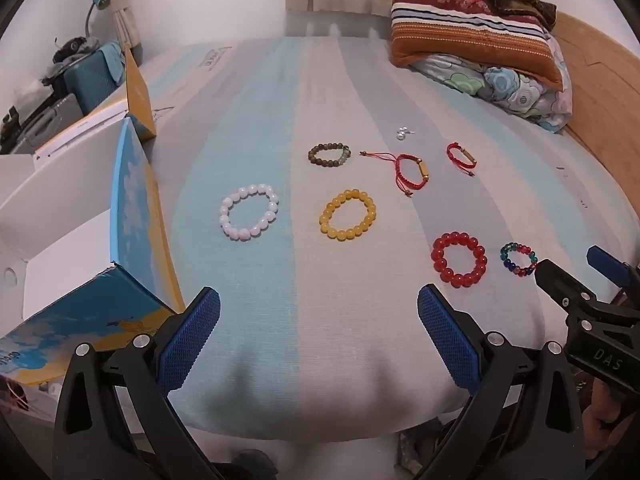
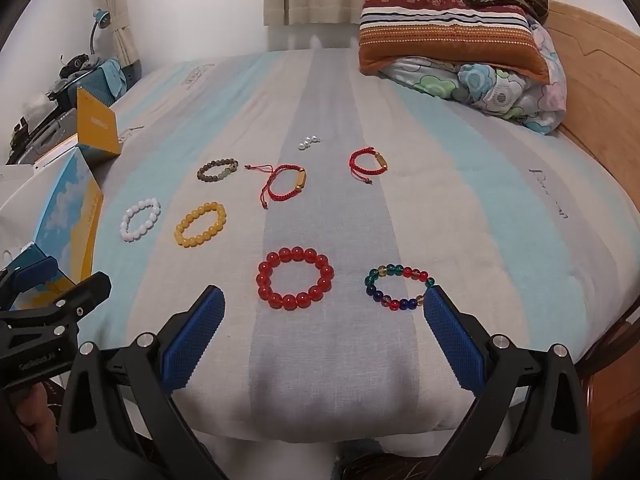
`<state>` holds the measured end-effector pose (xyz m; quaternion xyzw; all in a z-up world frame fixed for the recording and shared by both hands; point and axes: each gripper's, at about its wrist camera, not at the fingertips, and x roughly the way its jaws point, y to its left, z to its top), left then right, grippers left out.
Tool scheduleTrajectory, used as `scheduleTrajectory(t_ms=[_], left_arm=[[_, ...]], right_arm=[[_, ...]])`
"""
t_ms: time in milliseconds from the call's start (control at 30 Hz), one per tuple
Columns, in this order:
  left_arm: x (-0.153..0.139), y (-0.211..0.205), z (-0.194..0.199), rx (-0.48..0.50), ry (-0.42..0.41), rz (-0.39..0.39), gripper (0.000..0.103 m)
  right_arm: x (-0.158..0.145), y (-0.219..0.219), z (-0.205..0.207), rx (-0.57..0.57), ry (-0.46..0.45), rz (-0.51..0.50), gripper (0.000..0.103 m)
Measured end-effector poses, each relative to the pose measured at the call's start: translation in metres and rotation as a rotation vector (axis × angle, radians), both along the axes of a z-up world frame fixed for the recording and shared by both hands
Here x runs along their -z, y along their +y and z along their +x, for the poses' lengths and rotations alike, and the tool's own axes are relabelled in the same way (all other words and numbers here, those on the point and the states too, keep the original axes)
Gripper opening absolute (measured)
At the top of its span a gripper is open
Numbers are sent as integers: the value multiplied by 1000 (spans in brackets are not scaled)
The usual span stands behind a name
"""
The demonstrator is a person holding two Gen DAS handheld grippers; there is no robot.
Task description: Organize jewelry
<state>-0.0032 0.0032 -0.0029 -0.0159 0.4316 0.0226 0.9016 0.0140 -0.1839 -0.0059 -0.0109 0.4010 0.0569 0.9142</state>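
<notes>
Striped bed sheet (image 1: 256,128) in pale blue, grey and cream, spread across the whole bed. Stacked pillows and floral quilt (image 1: 480,52) at the far right corner. Open blue-and-yellow cardboard box (image 1: 136,216) at the sheet's left edge, white inside.

Left gripper (image 1: 319,336) above the near edge of the sheet, jaws spread wide, blue pads (image 1: 190,340) apart with only bare cloth between, touching nothing. Right gripper (image 2: 325,334) just beside it, jaws likewise wide and empty; right pad (image 2: 452,344) seen just next to the multicoloured bracelet, contact not clear.

Jewelry laid flat and separate on the sheet: red bead bracelet (image 2: 295,278) nearest, directly ahead of the right gripper; multicoloured bead bracelet (image 2: 400,287) just to its right; yellow bead bracelet (image 1: 347,214) and white bead bracelet (image 1: 249,212) side by side mid-sheet toward the box; dark brown bead bracelet (image 1: 329,154) further back; two red cord bracelets (image 1: 412,170) (image 1: 461,156) with gold tube beads; small cluster of pearl earrings (image 1: 402,133) farthest away.
</notes>
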Motion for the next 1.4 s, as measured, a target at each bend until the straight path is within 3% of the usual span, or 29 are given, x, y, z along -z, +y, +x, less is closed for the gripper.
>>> scheduleTrajectory(t_ms=[1400], left_arm=[[3,0,2,-1,3,-8,97]], right_arm=[[-4,-2,1,-8,-8,-25,96]])
